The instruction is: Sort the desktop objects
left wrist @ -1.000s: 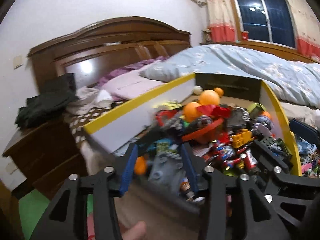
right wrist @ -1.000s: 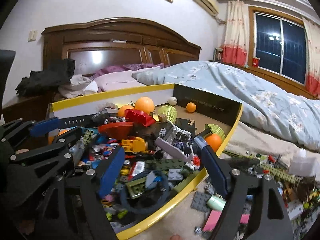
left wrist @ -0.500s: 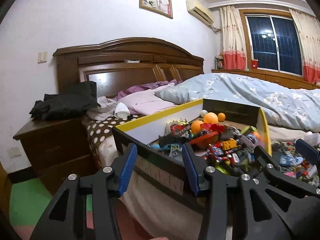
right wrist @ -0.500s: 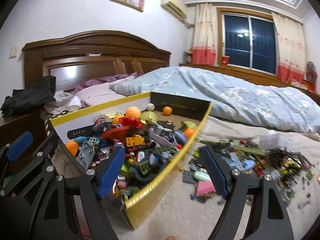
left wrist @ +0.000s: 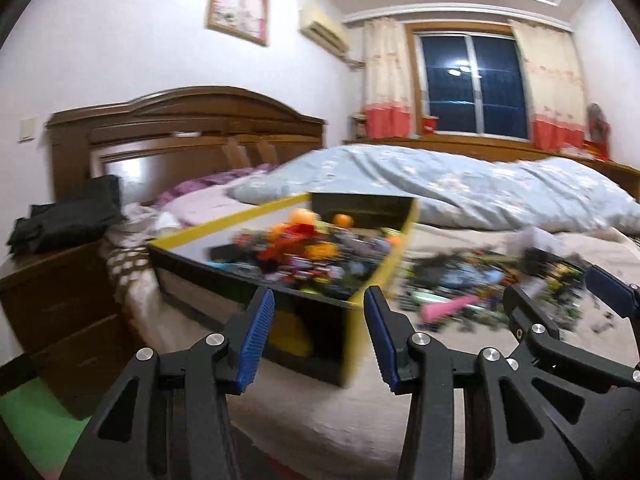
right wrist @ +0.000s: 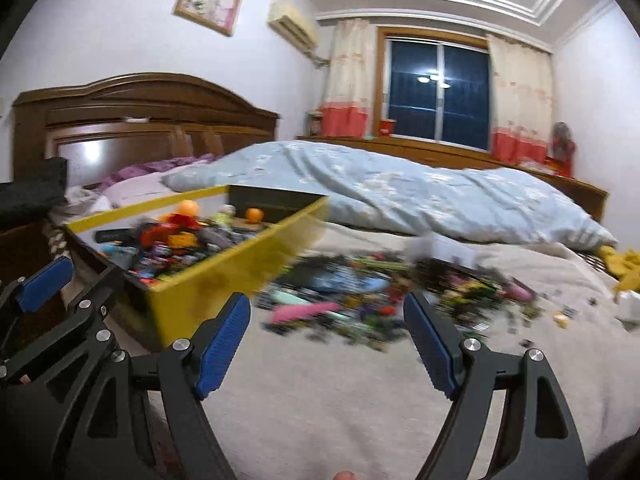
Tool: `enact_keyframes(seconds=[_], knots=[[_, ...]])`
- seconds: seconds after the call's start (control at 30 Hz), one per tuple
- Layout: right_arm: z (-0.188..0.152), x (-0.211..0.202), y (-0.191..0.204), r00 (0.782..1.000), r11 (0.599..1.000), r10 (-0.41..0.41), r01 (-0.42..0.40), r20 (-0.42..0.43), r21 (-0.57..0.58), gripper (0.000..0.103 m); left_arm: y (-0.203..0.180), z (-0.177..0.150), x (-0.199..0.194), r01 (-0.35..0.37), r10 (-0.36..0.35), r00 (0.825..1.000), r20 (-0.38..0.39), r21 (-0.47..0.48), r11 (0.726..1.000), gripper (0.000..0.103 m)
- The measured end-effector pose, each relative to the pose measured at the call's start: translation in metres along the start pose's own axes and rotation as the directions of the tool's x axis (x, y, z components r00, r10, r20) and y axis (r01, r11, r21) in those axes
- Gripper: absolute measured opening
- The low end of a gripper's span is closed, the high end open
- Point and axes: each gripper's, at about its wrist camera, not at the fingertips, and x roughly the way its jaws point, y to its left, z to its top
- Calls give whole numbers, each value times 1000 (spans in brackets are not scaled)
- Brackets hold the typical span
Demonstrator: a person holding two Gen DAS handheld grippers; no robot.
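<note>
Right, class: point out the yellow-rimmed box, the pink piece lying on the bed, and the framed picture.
yellow-rimmed box (right wrist: 224, 280): right wrist view, on its yellow side wall.
pink piece (right wrist: 304, 312): right wrist view, on its middle.
framed picture (left wrist: 239, 4): left wrist view, on its centre.

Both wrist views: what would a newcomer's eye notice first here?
First, the yellow-rimmed cardboard box heaped with colourful toys, on the bed's left side. Beside it, to its right, a loose pile of small toy pieces lies scattered on the beige sheet. Behind both lies a rumpled light-blue quilt.
</note>
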Motion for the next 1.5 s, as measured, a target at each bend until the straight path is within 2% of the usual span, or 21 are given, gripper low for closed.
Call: enact_keyframes(seconds=[0.13,0.23,0.33,0.43,0.53,0.6,0.63,0.7,0.73,0.77,0.83,0.87,0.93,1.03,1.5], knots=[[-15,3,-34,997,997,-67,69,-45,44,80,-35,-6,8,69,-67,997,-41,42,997,48],[-33,4,-63,993,991,-107,110,-43,75,80,-65,-13,16,146,-138,985,-101,80,986,48],[-39,18,-86,980,983,-133,150,-150,109,80,-89,-18,23,146,-134,983,-124,91,985,46],[-42,23,-103,971,965,-174,201,-165,168,80,-102,-17,37,183,-174,973,-148,45,982,46],[-47,39,-107,960,957,-195,231,-203,173,80,-114,-20,54,181,-166,970,-178,73,981,46],[-56,51,-107,946,950,-243,277,-217,145,80,-123,-27,69,218,-191,955,-226,103,970,45],[-59,57,-107,936,944,-266,302,-233,135,80,-128,-30,81,248,-211,937,-278,105,963,44],[-67,69,-111,913,930,-292,341,-285,139,80,-135,-37,102,311,-270,888,-372,55,949,44],[-70,75,-117,901,923,-295,355,-318,149,80,-137,-41,107,328,-288,873,-393,37,944,44],[-74,80,-124,889,916,-287,364,-357,169,80,-141,-44,110,328,-288,872,-395,35,944,44],[-78,82,-133,892,912,-256,351,-373,214,79,-151,-50,106,282,-233,908,-348,96,954,47],[-79,80,-135,893,909,-260,355,-368,220,79,-153,-53,105,275,-225,913,-341,106,956,47],[-82,78,-136,900,907,-252,348,-356,237,80,-150,-55,103,272,-232,913,-334,77,959,47],[-82,76,-133,898,903,-268,360,-350,233,80,-145,-56,101,273,-241,913,-331,52,961,48],[-81,76,-131,896,903,-272,363,-350,229,80,-143,-55,103,264,-238,915,-325,38,964,50]])
